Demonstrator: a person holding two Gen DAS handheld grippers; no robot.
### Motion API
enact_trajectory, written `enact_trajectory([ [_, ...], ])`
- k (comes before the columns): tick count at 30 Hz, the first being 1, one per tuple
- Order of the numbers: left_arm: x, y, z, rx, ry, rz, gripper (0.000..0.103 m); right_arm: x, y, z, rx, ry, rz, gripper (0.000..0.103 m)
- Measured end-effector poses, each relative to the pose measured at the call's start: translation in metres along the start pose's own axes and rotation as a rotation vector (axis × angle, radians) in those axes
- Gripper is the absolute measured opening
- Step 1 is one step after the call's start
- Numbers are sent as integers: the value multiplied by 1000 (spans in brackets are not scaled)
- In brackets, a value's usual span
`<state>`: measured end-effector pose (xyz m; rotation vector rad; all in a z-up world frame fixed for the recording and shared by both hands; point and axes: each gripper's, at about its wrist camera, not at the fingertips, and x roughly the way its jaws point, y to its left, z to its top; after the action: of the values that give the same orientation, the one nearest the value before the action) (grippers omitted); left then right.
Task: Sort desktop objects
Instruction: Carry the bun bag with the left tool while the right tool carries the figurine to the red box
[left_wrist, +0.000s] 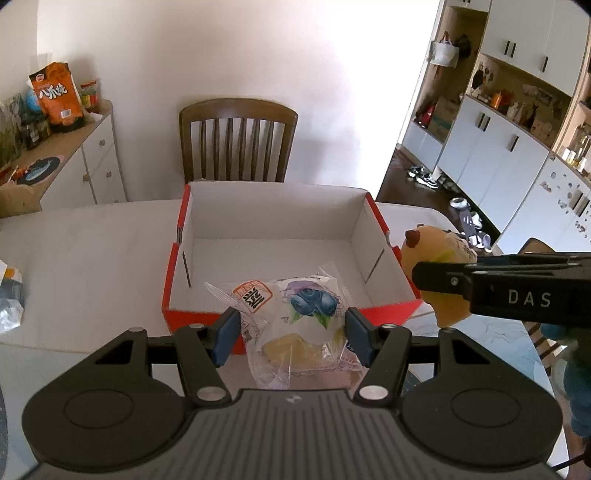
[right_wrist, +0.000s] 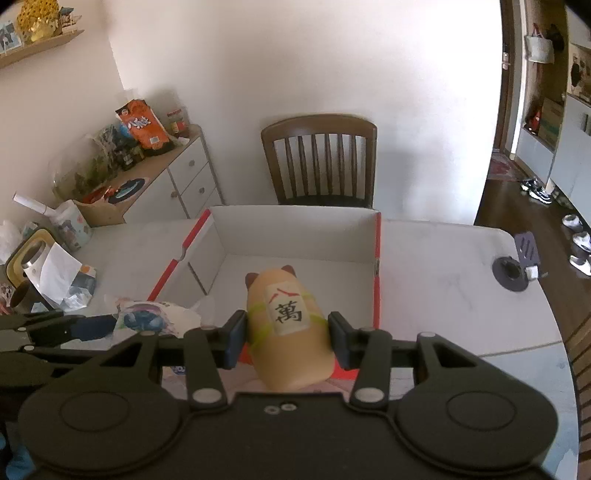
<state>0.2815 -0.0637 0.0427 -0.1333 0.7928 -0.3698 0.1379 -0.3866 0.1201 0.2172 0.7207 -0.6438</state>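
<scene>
While the left gripper (left_wrist: 291, 334) pinches a blueberry bread packet (left_wrist: 295, 325) and the right gripper's (right_wrist: 286, 338) fingers clamp a cat figurine (right_wrist: 286, 325), both poised at the red box's (left_wrist: 173, 258) near wall, mid-counter, the carry looks nearly done; next, lower inside and release.

A pale marble-look table (right_wrist: 443, 288) carries a red-sided open box (left_wrist: 173, 273), a mug (right_wrist: 72, 225) and, seemingly, crumpled wrappers (right_wrist: 62, 280).

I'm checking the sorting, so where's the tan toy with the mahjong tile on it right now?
The tan toy is clamped in the right gripper, over the near right edge of the red box; in the left wrist view it shows right of the box.
</scene>
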Motion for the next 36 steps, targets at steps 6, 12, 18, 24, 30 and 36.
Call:
enact_trajectory([
  [6, 15, 3, 15, 10, 19, 8, 61, 17, -1, 15, -3, 25, 1, 47],
  [12, 30, 7, 26, 20, 37, 14, 61, 33, -4, 23, -13, 50, -5, 47],
  [18, 46, 9, 37, 42, 44, 15, 61, 50, -7, 26, -12, 75, -11, 47],
  [24, 62, 9, 46, 61, 51, 17, 61, 66, -11, 33, -5, 99, -25, 47],
  [30, 79, 12, 49, 94, 94, -27, 61, 87, -13, 38, -3, 122, -43, 47],
  [36, 98, 17, 48, 125, 127, -32, 61, 104, -18, 38, -7, 148, -56, 47],
])
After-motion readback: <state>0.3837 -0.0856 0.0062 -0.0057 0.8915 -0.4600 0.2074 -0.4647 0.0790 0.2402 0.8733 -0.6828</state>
